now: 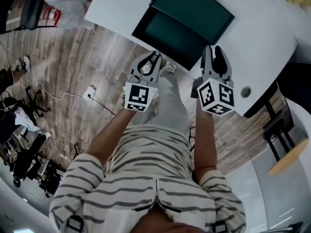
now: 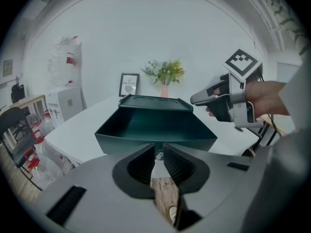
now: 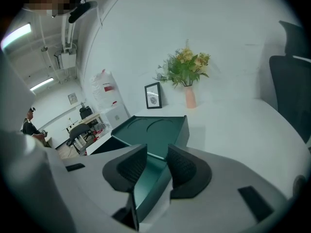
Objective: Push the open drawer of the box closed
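On the white table [image 1: 262, 38] stands a dark green box [image 1: 194, 11], its drawer [image 1: 170, 33] pulled out toward me. My left gripper [image 1: 154, 56] hovers just short of the drawer's front wall [image 2: 155, 127]. In the left gripper view its jaws [image 2: 159, 149] are nearly together with only a thin slit, and a small metal knob shows in the slit beyond them. My right gripper [image 1: 214, 50] is at the drawer's right side and stands open. In the right gripper view [image 3: 157, 154] the drawer's side wall [image 3: 150, 188] runs below and between the jaws, untouched by the pads.
A vase of flowers [image 3: 187, 69] and a framed picture [image 3: 153, 95] stand behind the box near the wall. The table has a round hole [image 1: 245, 92] near my right gripper. Chairs, bags and cables lie on the wood floor [image 1: 58, 67] to the left.
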`<action>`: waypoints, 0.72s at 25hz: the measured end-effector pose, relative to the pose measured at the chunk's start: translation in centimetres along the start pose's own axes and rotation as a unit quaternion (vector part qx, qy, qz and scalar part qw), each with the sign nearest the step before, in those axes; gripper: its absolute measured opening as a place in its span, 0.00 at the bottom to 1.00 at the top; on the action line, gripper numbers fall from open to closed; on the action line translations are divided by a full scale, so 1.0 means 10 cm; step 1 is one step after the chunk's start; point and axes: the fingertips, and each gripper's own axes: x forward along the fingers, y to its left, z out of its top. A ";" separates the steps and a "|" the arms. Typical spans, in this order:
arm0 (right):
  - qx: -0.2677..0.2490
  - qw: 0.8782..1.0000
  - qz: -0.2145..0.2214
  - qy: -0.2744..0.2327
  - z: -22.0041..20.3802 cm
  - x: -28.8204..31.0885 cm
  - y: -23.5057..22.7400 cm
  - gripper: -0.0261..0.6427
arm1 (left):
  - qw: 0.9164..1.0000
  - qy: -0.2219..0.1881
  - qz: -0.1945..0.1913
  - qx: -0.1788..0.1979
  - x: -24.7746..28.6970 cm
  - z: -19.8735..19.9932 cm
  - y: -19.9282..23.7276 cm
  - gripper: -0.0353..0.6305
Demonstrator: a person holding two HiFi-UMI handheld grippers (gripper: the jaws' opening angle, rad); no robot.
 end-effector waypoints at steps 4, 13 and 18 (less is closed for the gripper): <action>0.004 1.000 -0.004 0.005 0.04 0.09 -0.11 0.24 | 1.000 0.002 0.000 -0.002 0.02 -0.01 -0.01 0.14; 0.017 1.000 -0.010 0.023 0.06 0.25 -0.31 0.22 | 1.000 0.005 0.003 -0.003 0.03 -0.03 -0.03 0.16; 0.062 0.997 0.014 0.048 0.02 0.30 -0.32 0.18 | 1.000 0.008 0.005 -0.002 0.03 -0.05 -0.03 0.17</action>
